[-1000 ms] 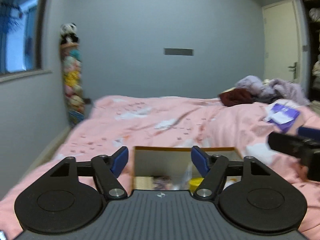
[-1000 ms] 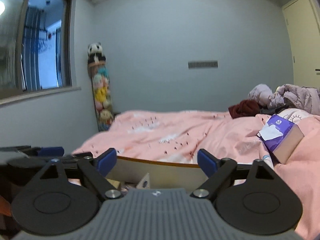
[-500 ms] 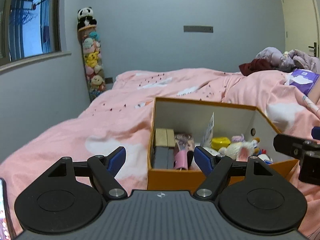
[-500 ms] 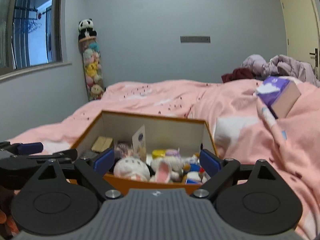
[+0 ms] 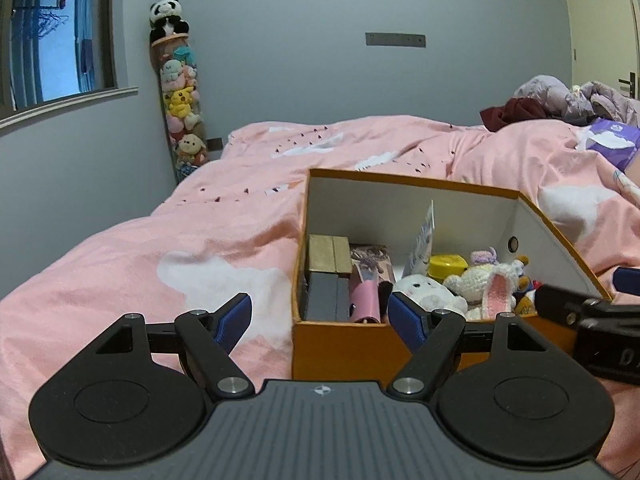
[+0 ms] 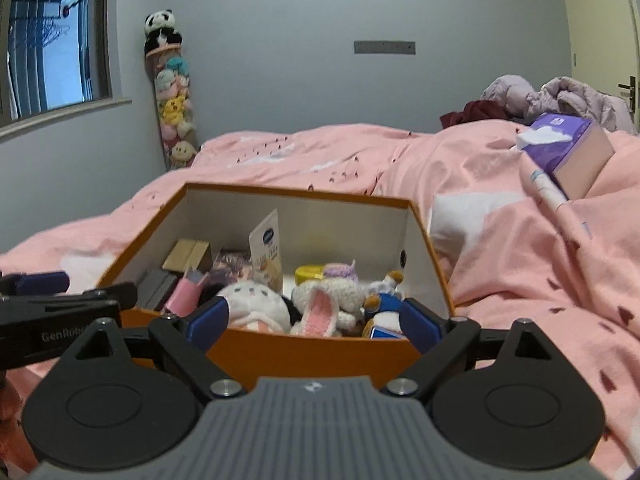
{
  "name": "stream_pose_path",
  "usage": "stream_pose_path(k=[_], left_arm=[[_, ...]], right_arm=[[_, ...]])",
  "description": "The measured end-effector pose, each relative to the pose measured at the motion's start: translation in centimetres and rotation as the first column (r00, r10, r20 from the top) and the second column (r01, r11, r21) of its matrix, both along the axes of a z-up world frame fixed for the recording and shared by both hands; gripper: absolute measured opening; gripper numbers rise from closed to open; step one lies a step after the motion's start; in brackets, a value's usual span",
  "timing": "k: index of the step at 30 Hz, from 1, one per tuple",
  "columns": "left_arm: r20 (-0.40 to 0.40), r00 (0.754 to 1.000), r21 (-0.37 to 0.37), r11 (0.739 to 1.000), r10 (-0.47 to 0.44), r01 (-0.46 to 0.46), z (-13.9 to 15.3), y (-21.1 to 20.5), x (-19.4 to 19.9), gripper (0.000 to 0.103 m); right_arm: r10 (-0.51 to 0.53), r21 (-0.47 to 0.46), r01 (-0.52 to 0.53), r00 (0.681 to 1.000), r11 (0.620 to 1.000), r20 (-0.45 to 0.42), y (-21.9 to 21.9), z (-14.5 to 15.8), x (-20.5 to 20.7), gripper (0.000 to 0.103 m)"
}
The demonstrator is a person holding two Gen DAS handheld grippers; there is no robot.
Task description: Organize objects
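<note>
An open orange box sits on the pink bed. It holds several small items: a white plush, a knitted bunny, a yellow lid, a pink item, grey and tan boxes and an upright card. My left gripper is open and empty, just before the box's near left corner. My right gripper is open and empty, just before the box's near wall.
A purple tissue box lies on the bed at the right. Clothes are piled at the far right. A column of plush toys stands in the far corner by the window.
Both grippers have risen and tilted down, so the inside of the box has come into view. Both stay open.
</note>
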State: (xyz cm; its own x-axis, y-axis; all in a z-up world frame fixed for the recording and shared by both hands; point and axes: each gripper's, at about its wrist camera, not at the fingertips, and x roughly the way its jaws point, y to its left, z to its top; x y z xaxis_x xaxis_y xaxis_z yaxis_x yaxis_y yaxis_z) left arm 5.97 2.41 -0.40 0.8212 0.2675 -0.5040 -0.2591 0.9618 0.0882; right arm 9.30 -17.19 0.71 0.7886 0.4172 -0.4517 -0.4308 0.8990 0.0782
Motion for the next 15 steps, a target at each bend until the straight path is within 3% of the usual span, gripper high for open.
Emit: stream_pose_path(k=[15], left_arm=[[-0.02,0.999,-0.041,0.999,-0.028,0.027,-0.7,-0.6,0.6,0.089]], right_arm=[[-0.02,-0.004,0.02,0.997,1.0,-0.078,-0.4,-1.6,1.3,0.094]])
